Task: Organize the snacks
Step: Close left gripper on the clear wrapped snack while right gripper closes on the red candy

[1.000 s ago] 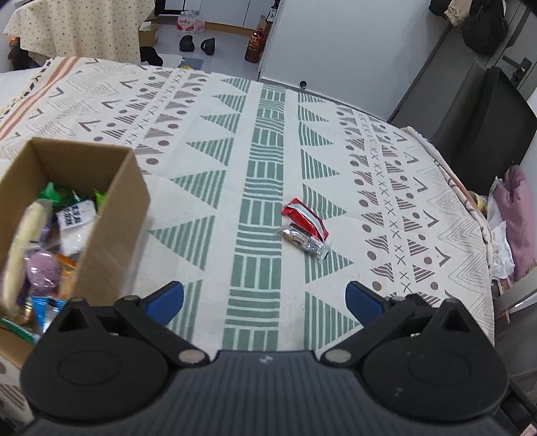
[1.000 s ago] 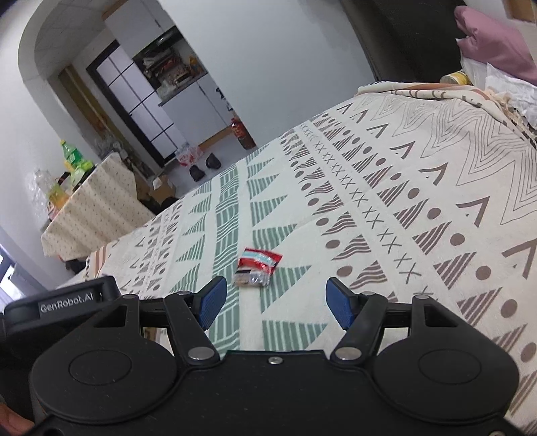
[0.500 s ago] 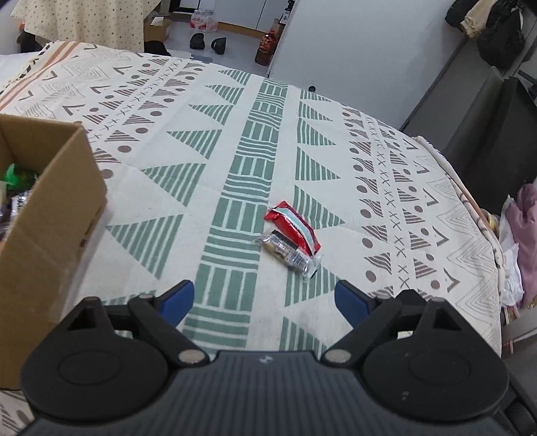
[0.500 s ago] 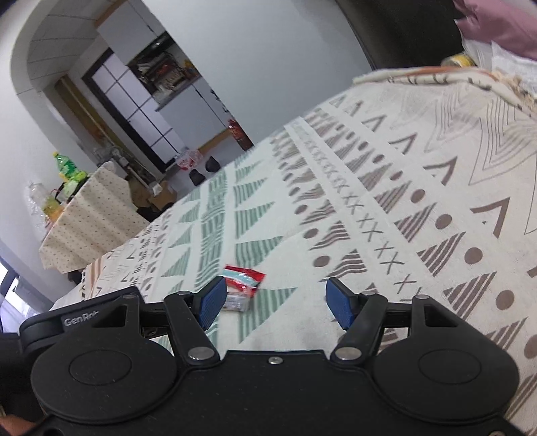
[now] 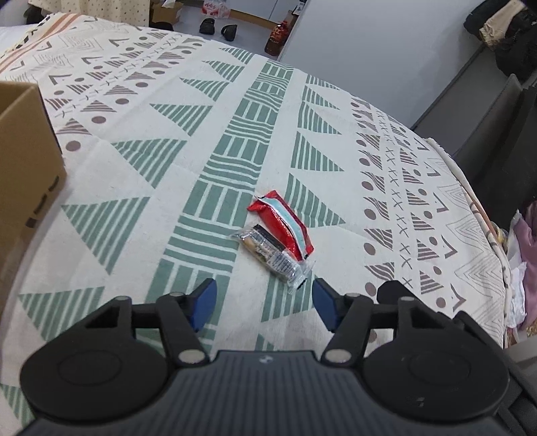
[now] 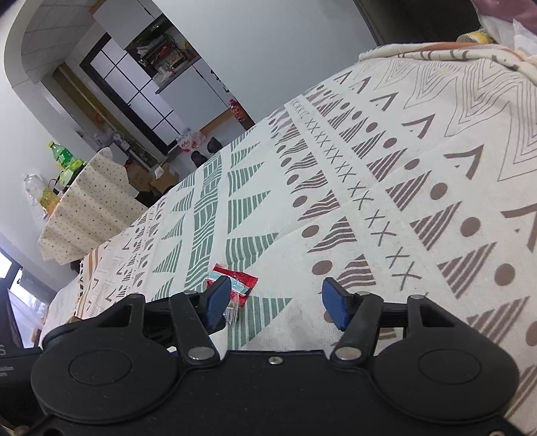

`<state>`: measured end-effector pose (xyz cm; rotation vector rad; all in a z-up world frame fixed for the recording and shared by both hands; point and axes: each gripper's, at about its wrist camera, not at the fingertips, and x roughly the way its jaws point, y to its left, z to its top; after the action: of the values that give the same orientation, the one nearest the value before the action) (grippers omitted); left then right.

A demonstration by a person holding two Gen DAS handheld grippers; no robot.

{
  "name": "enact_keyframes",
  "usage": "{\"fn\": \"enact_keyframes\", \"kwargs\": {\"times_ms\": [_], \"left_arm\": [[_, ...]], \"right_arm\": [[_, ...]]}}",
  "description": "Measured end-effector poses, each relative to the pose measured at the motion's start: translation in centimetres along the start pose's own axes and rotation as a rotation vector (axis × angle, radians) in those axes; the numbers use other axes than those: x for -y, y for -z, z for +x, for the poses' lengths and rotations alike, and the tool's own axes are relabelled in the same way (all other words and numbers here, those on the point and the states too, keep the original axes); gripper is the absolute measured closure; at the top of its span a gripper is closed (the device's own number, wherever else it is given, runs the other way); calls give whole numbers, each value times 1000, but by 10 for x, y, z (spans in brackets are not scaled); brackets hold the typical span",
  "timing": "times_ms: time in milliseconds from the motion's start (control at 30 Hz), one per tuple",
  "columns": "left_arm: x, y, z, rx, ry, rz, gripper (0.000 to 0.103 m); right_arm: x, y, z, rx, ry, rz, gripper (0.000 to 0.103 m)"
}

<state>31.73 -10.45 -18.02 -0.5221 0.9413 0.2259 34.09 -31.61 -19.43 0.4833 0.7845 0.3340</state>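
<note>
A red snack packet (image 5: pixel 281 224) and a clear-wrapped snack bar (image 5: pixel 271 255) lie side by side, touching, on the patterned tablecloth (image 5: pixel 134 174). My left gripper (image 5: pixel 263 302) is open and empty, just short of the clear bar. A cardboard box (image 5: pixel 23 161) stands at the left edge; its inside is out of view. In the right wrist view the red packet (image 6: pixel 240 279) lies partly behind my left fingertip (image 6: pixel 217 302). My right gripper (image 6: pixel 277 303) is open and empty, low over the cloth.
The table's right edge drops off near a dark chair (image 5: pixel 496 134) and pink and white cloths (image 5: pixel 527 241). Beyond the far edge is floor with shoes (image 5: pixel 218 28) and a bottle (image 5: pixel 277 37). A second, dotted-cloth table (image 6: pixel 87 208) stands far left.
My left gripper moved right and forward, away from the box and toward the two snacks, which now lie close before its fingers. My right gripper shifted so the red packet slid behind its left finger.
</note>
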Motion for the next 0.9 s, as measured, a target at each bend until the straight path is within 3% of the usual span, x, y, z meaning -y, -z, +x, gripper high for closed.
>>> {"fn": "enact_keyframes", "kwargs": {"times_ms": [400, 567, 600, 633, 667, 900], "left_arm": [[9, -15, 29, 36, -6, -44, 43], [8, -21, 38, 58, -74, -17, 64], [7, -22, 38, 64, -79, -10, 69], [5, -23, 38, 68, -92, -2, 83], [3, -24, 38, 66, -110, 1, 86], [-16, -32, 31, 71, -71, -14, 87]], "right_arm": [[8, -10, 24, -10, 18, 39, 45], [1, -11, 34, -13, 5, 11, 45], [-1, -11, 36, -15, 2, 6, 45], [-3, -11, 38, -17, -2, 1, 45], [-5, -10, 40, -19, -8, -6, 45], [-26, -11, 54, -22, -40, -83, 45]]}}
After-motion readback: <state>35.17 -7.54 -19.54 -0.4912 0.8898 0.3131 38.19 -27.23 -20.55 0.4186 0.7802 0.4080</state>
